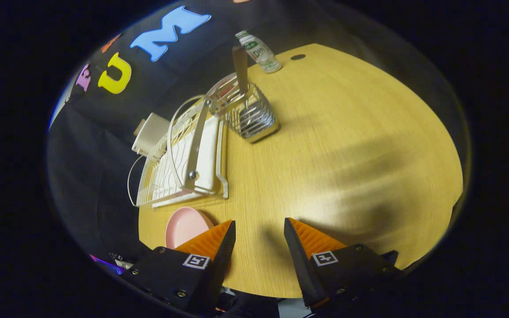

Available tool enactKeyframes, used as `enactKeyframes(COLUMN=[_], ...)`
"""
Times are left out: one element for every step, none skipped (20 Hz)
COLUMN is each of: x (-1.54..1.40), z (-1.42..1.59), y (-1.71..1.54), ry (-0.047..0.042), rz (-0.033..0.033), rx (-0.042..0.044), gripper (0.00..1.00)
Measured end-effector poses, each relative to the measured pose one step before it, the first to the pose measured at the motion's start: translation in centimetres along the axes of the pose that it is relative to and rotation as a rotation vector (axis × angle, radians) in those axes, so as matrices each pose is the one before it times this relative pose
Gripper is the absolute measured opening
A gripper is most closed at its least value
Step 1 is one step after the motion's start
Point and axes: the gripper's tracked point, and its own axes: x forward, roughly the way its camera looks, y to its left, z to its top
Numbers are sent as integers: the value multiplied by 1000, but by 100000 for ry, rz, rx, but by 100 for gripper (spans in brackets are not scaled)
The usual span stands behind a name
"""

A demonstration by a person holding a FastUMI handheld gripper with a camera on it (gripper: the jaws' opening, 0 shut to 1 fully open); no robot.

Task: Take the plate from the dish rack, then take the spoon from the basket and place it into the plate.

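Observation:
A pink plate (184,226) lies flat on the wooden table (334,145), just beside and partly behind my left finger (212,243). My gripper (260,227) is open, with only bare tabletop between its fingers. Beyond the plate stands the white dish rack (188,157). At the rack's far end is a wire basket (252,117), and the spoon's handle (240,66) sticks upright out of it. The spoon's bowl is hidden inside the basket.
A plastic bottle (259,52) stands past the basket near the table's far edge, next to a dark cable hole (298,57). A white box (149,132) with a cord sits behind the rack. Wide tabletop spreads ahead and right of the fingers.

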Motion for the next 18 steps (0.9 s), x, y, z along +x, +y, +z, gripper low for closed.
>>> enactKeyframes(x=[-555,-247,-423,-24,139,279,320,504,551,514,601,707,430,452,488,534,772,447], z=[1924,2040,2094,1781,1879,1502,1079,882,709,493,370,295,331,26,-238,-140,-448,-276], y=[-258,-274,-75,110,335,354,279,194,167,164,208,23,50,179,-38,-45,-33,40], ry=[-5388,-6015,-6294,-5914,-6094,-5335,-4208,-3451,-2986,-2285,-2282,-2393,-2127,-580,281,422,464,608], rz=[-1637,-2039,-1655,-1452,-763,-572,-278,-572,-318,-242,-99,-812,139,561,278,9,38,578], rx=[348,-394,-1051,-1388,-1472,-1488,-1402,-595,420,996,1216,765,1185,1511,1863,1674,1667,1588], gripper=[69,70,69,69,70,70,69,69,69,69,69,61,59,59,59,59,53,47])
